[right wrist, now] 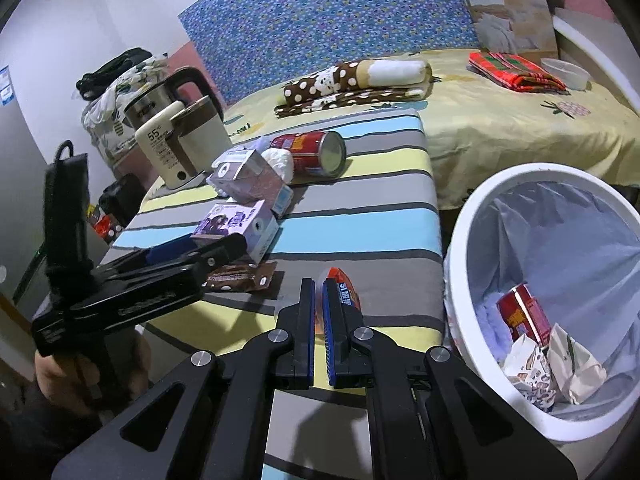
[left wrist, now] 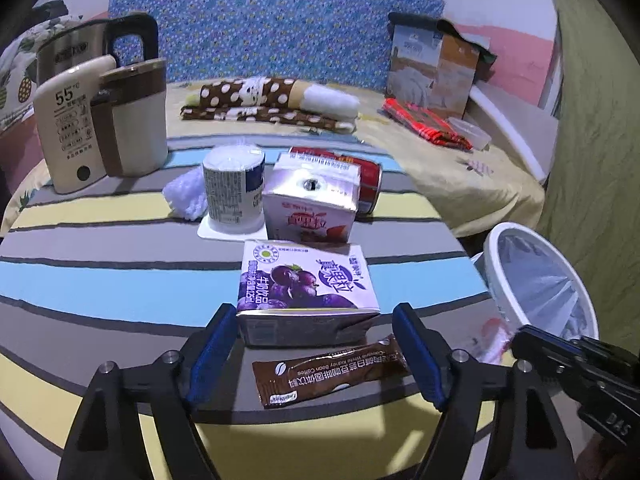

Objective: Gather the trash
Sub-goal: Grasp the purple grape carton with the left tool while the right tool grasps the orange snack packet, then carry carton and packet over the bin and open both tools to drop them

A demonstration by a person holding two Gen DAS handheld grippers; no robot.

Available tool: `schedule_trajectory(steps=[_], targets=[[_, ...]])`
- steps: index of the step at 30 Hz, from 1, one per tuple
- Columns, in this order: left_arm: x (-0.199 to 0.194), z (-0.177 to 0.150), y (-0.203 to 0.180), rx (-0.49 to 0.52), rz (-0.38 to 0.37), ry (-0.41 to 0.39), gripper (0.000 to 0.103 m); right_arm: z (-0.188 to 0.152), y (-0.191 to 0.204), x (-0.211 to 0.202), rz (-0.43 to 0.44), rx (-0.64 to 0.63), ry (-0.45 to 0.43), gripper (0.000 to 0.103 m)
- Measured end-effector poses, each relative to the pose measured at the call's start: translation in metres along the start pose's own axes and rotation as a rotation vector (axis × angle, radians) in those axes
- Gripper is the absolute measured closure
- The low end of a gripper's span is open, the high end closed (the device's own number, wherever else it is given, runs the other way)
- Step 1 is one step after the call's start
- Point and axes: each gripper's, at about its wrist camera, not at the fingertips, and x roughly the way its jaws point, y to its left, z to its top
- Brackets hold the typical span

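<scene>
My left gripper (left wrist: 314, 354) is open, its jaws on either side of a purple grape milk carton (left wrist: 306, 292) lying on the striped table, with a brown coffee sachet (left wrist: 332, 372) just below it. Behind stand a pink carton (left wrist: 312, 200), a white yogurt cup (left wrist: 234, 188), a red can (left wrist: 368, 178) and crumpled tissue (left wrist: 186, 196). My right gripper (right wrist: 319, 292) is shut on a red-orange snack wrapper (right wrist: 344, 288) above the table's near edge. The white bin (right wrist: 560, 292) with a liner holds a red carton (right wrist: 522, 314) and paper wrappers.
A beige kettle (left wrist: 132, 116) and a cream 55° warmer (left wrist: 68, 124) stand at the table's back left. Behind the table is a bed with a polka-dot blanket (left wrist: 256, 100), a red cloth (left wrist: 424, 124) and a box (left wrist: 432, 68). The bin (left wrist: 540, 280) sits off the table's right edge.
</scene>
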Motion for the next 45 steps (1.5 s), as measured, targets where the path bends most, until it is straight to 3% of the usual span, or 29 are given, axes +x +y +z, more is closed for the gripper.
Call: schedule_trajectory(steps=[9, 26, 45], targets=[[0.004, 0.001, 0.007, -0.047, -0.006, 0.004, 0.029, 0.0, -0.007, -0.004, 0.009, 0.021, -0.012, 0.097], [-0.055, -0.01, -0.006, -0.026, -0.044, -0.089, 0.029, -0.003, -0.013, -0.031, -0.022, 0.04, -0.066, 0.097], [-0.06, -0.017, -0.089, 0.116, -0.201, -0.073, 0.029, -0.007, -0.062, -0.075, -0.147, 0.137, -0.152, 0.097]])
